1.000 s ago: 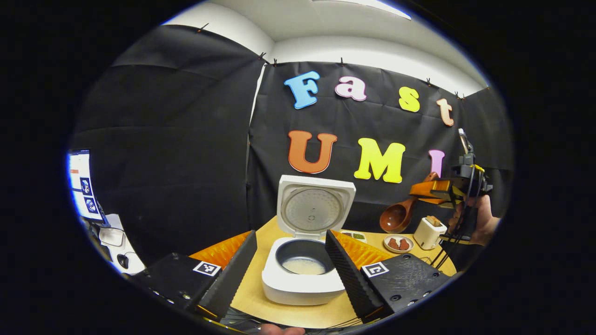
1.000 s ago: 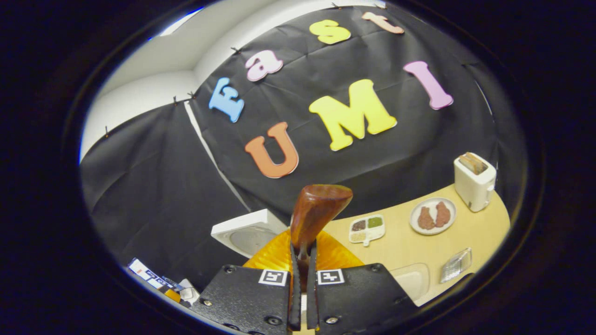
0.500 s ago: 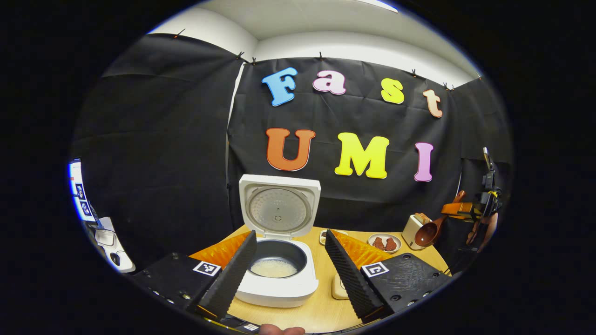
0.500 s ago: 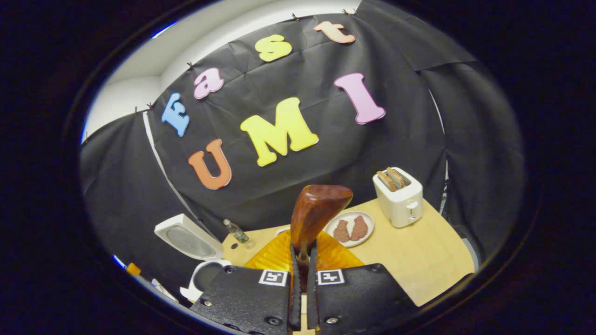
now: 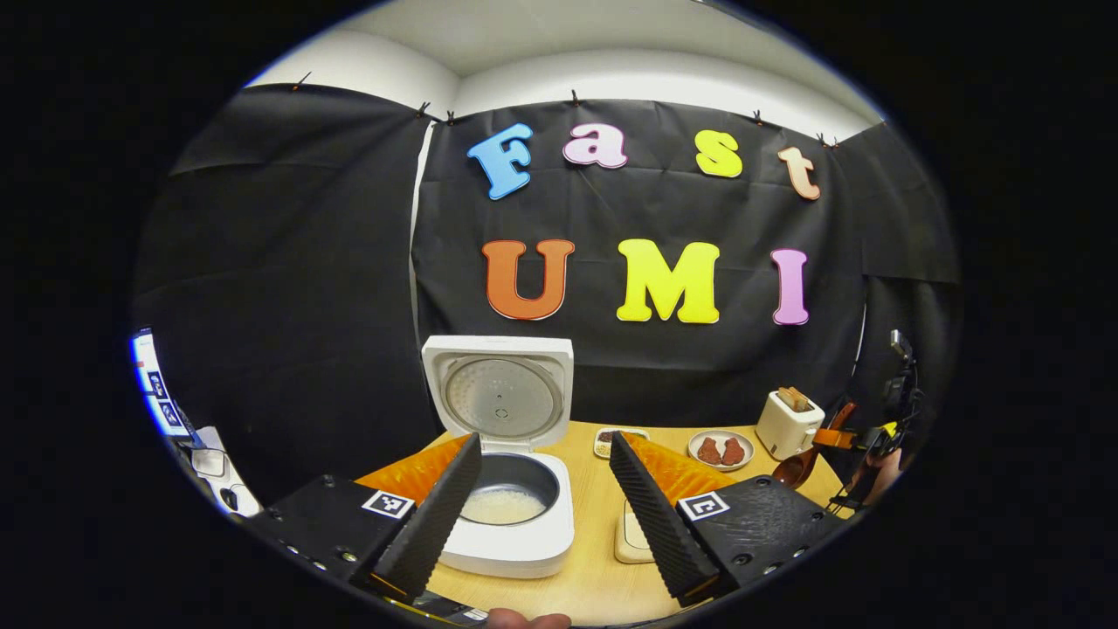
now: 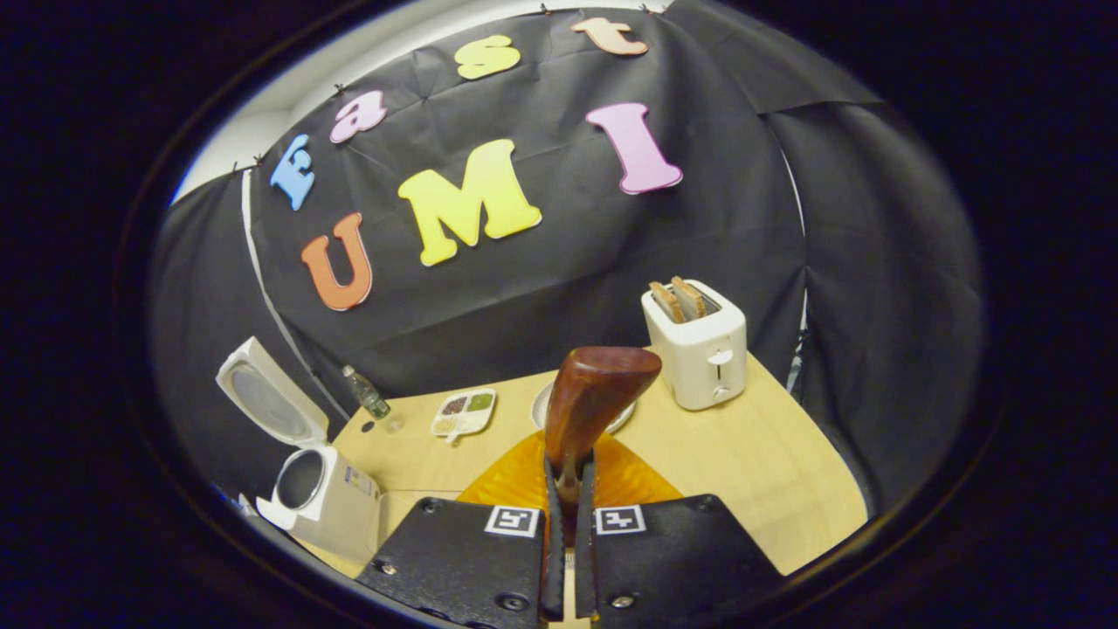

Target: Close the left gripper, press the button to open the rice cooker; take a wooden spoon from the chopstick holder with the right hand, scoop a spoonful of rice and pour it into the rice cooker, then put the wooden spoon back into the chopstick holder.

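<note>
The white rice cooker (image 5: 507, 533) stands open on the wooden table, lid (image 5: 500, 397) upright and white rice (image 5: 502, 505) in its dark pot. My left gripper (image 5: 546, 515) hovers in front of it, open and holding nothing, its fingers (image 5: 651, 511) on either side of the cooker. My right gripper (image 6: 566, 472) is shut on the handle of the brown wooden spoon (image 6: 596, 393), bowl pointing forward. In the left gripper view the right gripper (image 5: 865, 437) holds the spoon (image 5: 799, 467) at the far right, beside the toaster. The cooker (image 6: 319, 494) lies far left in the right gripper view.
A white toaster (image 6: 699, 349) with bread stands at the back right of the table (image 6: 751, 472). A plate (image 5: 721, 448) with two brown pieces, a sectioned dish (image 6: 463, 412) and a small bottle (image 6: 367, 393) sit along the back. A cream container (image 5: 629, 540) lies right of the cooker.
The right gripper has carried the spoon to the right and down, away from the cooker toward the toaster side. The left gripper has shifted a little and stays open.
</note>
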The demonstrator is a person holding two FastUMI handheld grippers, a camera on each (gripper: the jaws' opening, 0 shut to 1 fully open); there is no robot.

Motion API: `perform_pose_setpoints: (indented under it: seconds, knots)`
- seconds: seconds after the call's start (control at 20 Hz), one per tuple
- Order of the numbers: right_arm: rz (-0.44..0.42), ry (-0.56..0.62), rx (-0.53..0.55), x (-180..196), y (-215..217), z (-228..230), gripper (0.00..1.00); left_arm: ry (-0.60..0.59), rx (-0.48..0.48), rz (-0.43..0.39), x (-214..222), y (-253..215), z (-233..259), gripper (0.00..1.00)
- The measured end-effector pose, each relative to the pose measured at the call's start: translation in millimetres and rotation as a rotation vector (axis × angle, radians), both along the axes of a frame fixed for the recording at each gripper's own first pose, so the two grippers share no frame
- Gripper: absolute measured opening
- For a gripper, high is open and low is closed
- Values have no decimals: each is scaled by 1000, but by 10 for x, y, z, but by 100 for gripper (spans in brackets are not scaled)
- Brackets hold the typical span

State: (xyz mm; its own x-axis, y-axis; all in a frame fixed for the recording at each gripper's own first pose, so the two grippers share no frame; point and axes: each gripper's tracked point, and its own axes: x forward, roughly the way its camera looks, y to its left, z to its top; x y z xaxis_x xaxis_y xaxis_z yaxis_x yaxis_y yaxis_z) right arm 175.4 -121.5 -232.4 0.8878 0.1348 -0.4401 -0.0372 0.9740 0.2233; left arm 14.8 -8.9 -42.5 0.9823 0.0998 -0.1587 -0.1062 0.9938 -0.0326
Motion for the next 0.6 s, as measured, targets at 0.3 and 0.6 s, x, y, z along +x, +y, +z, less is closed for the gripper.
perform_pose_setpoints:
  seconds: [0.3,0.6]
  knots:
    - [31,11,-68,8,-1,-499,10,21,3,60,-16,141,26,95]
    - [66,34,-88,19,38,-877,13,50,29,89,-48,226,6,95]
